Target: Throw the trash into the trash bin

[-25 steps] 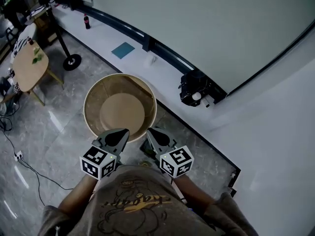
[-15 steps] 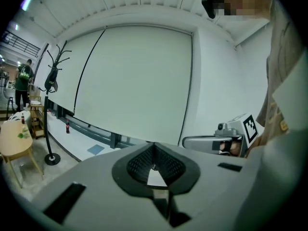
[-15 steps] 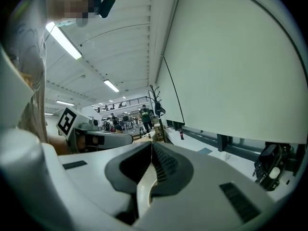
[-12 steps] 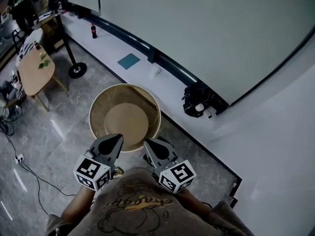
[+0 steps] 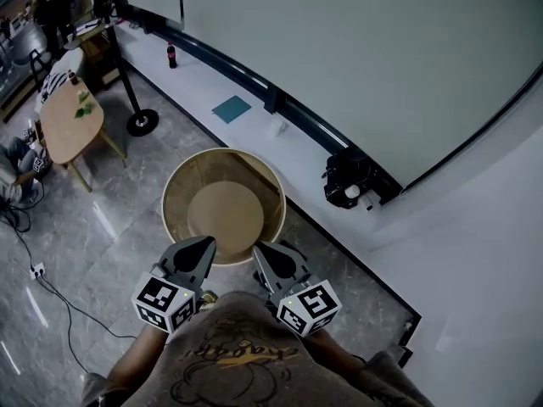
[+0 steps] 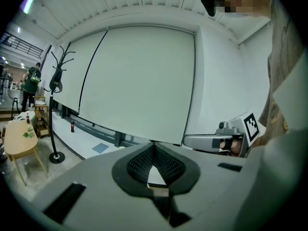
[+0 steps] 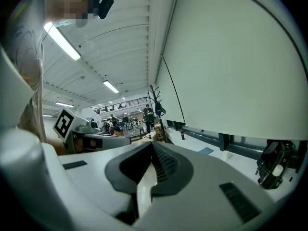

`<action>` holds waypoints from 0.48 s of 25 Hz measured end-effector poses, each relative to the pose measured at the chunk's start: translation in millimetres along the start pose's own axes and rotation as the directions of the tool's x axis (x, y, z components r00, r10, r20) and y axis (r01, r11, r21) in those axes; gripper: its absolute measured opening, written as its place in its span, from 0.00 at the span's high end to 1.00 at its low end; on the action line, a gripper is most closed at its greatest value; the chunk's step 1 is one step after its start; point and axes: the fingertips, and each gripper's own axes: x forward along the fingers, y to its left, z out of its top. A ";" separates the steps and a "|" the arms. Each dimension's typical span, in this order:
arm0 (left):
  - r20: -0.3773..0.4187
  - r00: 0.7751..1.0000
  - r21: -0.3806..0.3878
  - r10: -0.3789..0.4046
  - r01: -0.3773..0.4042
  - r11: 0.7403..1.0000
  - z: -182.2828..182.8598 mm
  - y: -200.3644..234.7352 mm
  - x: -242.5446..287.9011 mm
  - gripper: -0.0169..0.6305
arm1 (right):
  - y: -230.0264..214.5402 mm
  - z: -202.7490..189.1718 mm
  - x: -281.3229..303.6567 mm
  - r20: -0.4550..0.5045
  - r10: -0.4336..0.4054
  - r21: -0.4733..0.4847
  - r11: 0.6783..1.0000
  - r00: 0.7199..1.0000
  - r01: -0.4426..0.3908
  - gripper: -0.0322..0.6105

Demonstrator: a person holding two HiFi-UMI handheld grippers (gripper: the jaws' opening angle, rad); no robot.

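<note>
Trash is what you are after, yet no piece of it shows in any view, so its weight, softness and best gripping point can't be judged from here; if it proves to be ordinary litter, I'd expect it light and crushable, best pinched at a firm edge or fold.

Nearest you, the left gripper has its claw pressed together at the tips with nothing between them; the right gripper is likewise pressed together and empty; both sit just ahead of your chest, side by side, noses toward the bin.

Just beyond them stands the round, tan, thin-walled trash bin, upright on the grey marble floor; the part of its bottom that shows is bare, though its near inner wall is hidden behind the claws; it looks stiff and light, likely to slide on that glossy floor if knocked, so drop things in rather than pushing against the rim.

Farther off runs the white ledge under the wall, with a teal square pad and a dark cola bottle; to the left is the pale oval wooden table.

Against a second ago: both grippers sit lower in the head view, drawn a little closer to your body; the bin and the ledge have slid down and right in that view, so your head has shifted; the claws were together then too, and the bin's visible bottom was just as bare.
</note>
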 end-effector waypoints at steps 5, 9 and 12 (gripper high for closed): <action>-0.006 1.000 -0.013 0.026 -0.026 1.000 -1.8 5.8 -1.1 0.95 | 2.8 -1.6 4.4 -0.006 0.025 0.001 1.000 1.000 -0.025 0.92; -0.013 0.999 -0.040 0.041 -0.041 0.998 -4.1 11.0 -5.8 0.95 | 4.8 -2.5 9.1 -0.007 0.031 0.002 1.000 0.999 -0.031 0.92; 0.007 0.998 -0.032 0.057 -0.057 0.998 -4.2 16.7 -9.3 0.95 | 6.8 -1.8 10.6 -0.011 0.038 -0.001 0.999 0.999 -0.038 0.92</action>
